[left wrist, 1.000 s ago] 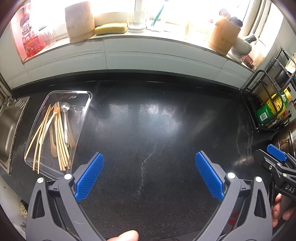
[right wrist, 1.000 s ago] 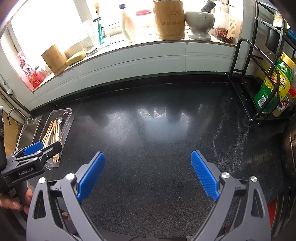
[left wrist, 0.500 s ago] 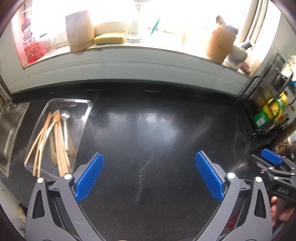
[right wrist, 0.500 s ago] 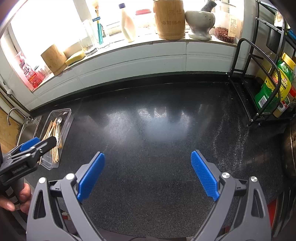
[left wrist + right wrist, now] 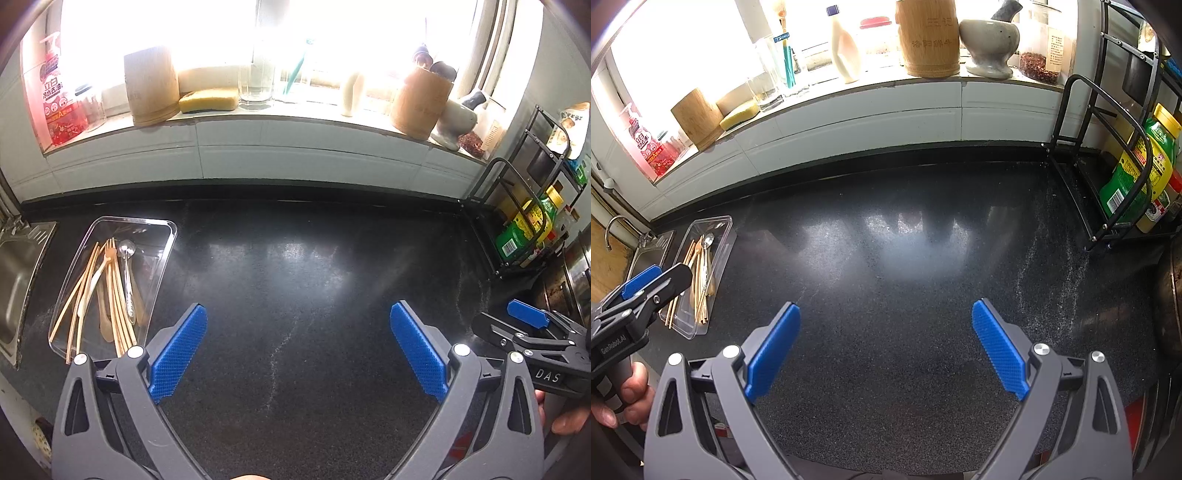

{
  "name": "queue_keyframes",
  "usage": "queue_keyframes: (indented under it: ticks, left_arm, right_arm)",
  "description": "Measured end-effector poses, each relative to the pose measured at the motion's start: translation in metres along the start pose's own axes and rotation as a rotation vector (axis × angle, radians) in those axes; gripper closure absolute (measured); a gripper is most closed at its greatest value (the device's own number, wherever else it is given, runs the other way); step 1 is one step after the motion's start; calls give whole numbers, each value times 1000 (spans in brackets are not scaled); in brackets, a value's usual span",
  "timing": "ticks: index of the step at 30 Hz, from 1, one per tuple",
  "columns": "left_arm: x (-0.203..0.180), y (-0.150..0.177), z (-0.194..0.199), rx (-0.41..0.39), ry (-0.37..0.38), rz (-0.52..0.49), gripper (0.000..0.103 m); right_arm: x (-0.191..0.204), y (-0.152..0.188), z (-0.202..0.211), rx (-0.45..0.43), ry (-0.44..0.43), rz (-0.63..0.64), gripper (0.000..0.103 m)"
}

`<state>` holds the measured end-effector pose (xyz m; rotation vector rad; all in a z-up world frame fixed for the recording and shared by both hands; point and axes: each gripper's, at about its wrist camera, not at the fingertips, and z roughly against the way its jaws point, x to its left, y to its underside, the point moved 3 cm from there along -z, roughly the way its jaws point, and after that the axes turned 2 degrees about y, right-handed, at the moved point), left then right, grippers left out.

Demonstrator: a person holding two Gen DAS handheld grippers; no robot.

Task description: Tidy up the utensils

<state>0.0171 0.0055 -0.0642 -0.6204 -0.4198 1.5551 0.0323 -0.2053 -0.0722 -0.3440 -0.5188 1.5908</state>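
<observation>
A clear plastic tray lies on the black counter at the left, next to the sink. It holds several wooden chopsticks, a wooden spoon and a metal spoon. The tray also shows in the right wrist view. My left gripper is open and empty, above the counter to the right of the tray. My right gripper is open and empty over the middle of the counter. Each gripper shows at the edge of the other's view.
A steel sink is at the far left. The windowsill holds two wooden holders, a sponge, a glass, a bottle and a stone mortar. A black wire rack with bottles stands at the right.
The left gripper has tilted up and drifted slightly, so the tray and sill sit a little differently in its view. The right gripper has barely moved. Both stay open.
</observation>
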Motion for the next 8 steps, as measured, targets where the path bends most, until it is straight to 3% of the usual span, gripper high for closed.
queue_keyframes:
  ticks: [8]
  left_arm:
    - [10,6,-12,68,-50,37,6]
  right_arm:
    - [-1,-1,0,0,-2,2,12]
